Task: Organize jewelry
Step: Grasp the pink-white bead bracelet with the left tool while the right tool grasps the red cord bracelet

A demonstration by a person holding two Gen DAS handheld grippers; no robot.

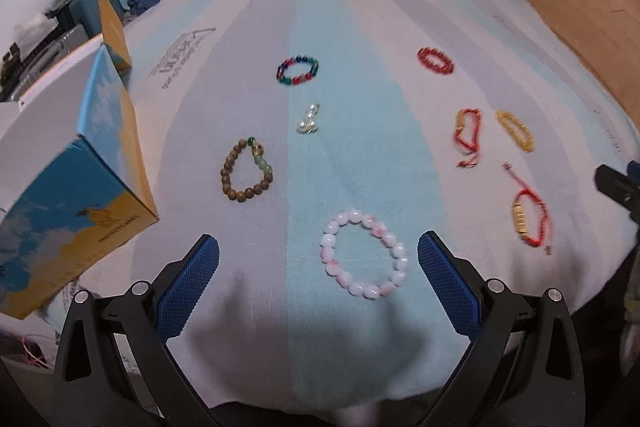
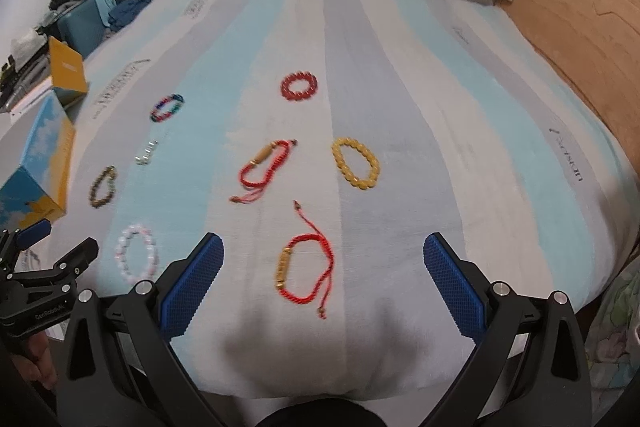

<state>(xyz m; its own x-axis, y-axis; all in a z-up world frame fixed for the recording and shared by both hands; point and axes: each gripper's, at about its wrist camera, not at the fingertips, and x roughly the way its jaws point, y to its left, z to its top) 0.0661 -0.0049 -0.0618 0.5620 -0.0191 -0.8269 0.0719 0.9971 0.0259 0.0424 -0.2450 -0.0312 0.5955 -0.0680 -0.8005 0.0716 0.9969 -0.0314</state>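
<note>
Striped bedding (image 2: 400, 187) in blue, grey and white carries the jewelry. Both grippers hover low at its near edge, fingers spread wide and empty. The left gripper (image 1: 318, 263) frames a pink-white bead bracelet (image 1: 364, 259) lying flat; the right gripper (image 2: 323, 263) frames a red cord bracelet (image 2: 306, 265), its loose cord running away up the bed. Farther off lie a yellow bead bracelet (image 2: 355, 163) and red bead bracelet (image 2: 299, 86).

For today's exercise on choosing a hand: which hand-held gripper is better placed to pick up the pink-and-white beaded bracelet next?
Left. The left hand-held gripper is open with the pink-and-white beaded bracelet lying between its fingers. The right hand-held gripper faces a red cord bracelet instead.
</note>
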